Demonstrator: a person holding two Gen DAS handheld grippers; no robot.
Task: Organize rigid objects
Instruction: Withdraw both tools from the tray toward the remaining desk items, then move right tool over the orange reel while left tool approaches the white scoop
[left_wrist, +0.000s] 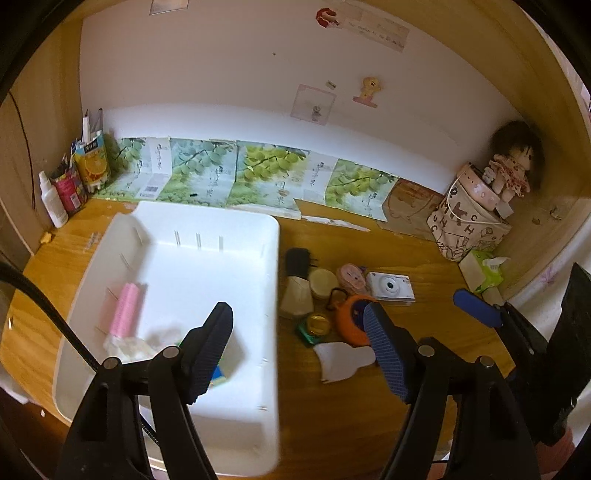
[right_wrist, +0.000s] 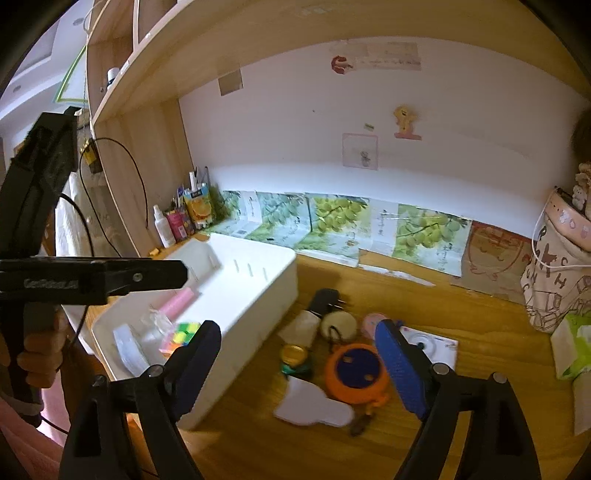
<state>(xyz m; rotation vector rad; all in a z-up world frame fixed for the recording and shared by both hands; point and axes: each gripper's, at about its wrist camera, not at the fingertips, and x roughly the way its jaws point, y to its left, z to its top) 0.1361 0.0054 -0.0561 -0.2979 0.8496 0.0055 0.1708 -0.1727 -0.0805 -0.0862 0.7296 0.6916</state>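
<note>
Rigid objects lie in a loose cluster on the wooden worktop, just right of a white tray. The cluster holds an orange round gadget with a dark blue face, a small white camera, a black plug, a cream round tin, a pink round case, a beige faceted bottle, a yellow-lidded green pot and a flat white scraper. The things sit close together, several touching.

Inside the tray are a pink ridged cylinder, a colourful cube and some clear wrapping, blurred.

The left tool hovers over the tray's right edge, its blue-padded fingers spread wide with nothing between them. The right tool hangs above the cluster, likewise spread and empty-handed. In the right wrist view a person's hand grips the left tool's handle.

A doll sits on a printed bag in the far right corner.
</note>
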